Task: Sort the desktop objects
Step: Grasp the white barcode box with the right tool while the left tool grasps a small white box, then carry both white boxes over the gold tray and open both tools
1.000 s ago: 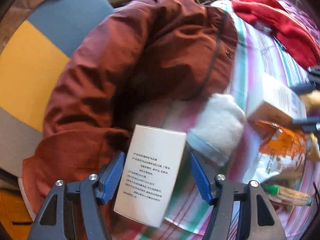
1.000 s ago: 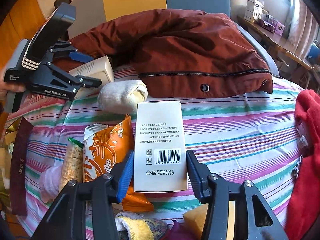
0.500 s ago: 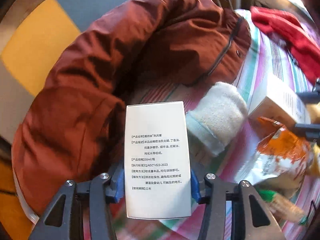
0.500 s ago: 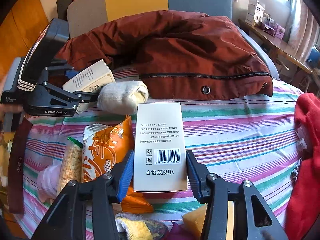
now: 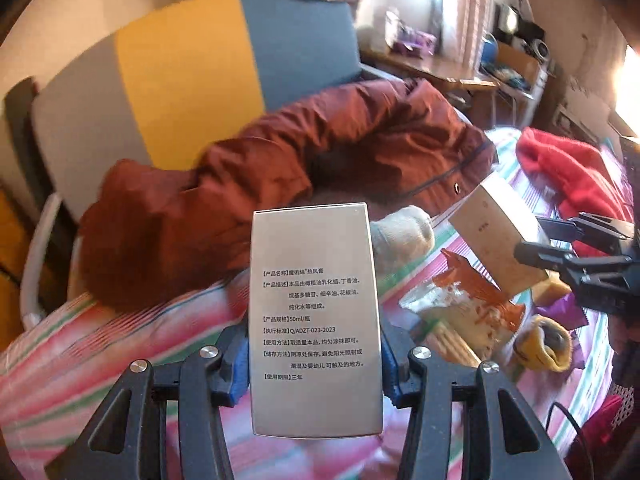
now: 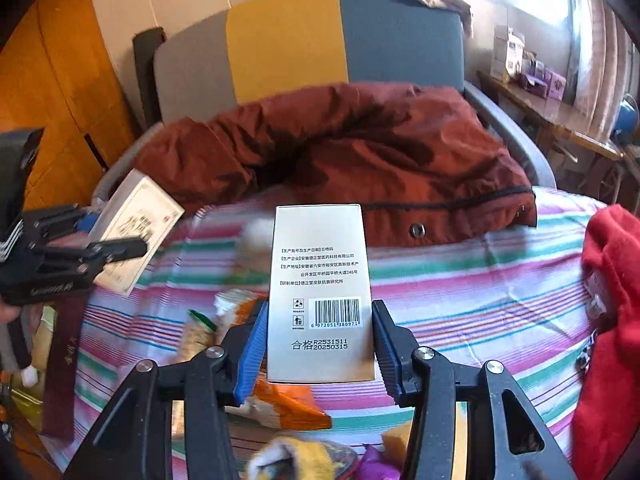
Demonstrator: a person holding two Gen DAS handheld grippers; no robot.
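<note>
Two hand-held grippers each hold a box above a cluttered surface covered by a striped cloth (image 6: 460, 292) in pink, green and white.

The left gripper (image 5: 314, 354) pinches a tall pale box (image 5: 314, 320) between its blue-padded fingers (image 5: 239, 364). The box stands upright, its printed back face toward the camera, with rows of small black Chinese text. It is lifted clear of the cloth. In the right wrist view, the same box (image 6: 134, 236) appears at the left edge, tilted, clamped in the left gripper's black frame.

The right gripper (image 6: 320, 344) pinches a second pale box (image 6: 320, 292), also upright and raised off the cloth. This face shows Chinese text, a barcode and a printed date code. Both blue pads (image 6: 252, 354) press against its sides. In the left wrist view this second box (image 5: 498, 240) shows at the right, tilted, held by the right gripper (image 5: 532, 240).

Behind both boxes lies a rust-red padded jacket (image 6: 360, 152) with a dark zip, heaped against a chair back (image 6: 288, 40) in grey, yellow and blue panels. A rolled cream sock (image 5: 402, 232) lies just beside the jacket. Below the boxes, an orange snack packet (image 5: 468, 300) rests on the cloth, with a yellow knitted item (image 5: 542, 346) near it. A bright red garment (image 6: 612, 320) is piled on the right side of the cloth.
</note>
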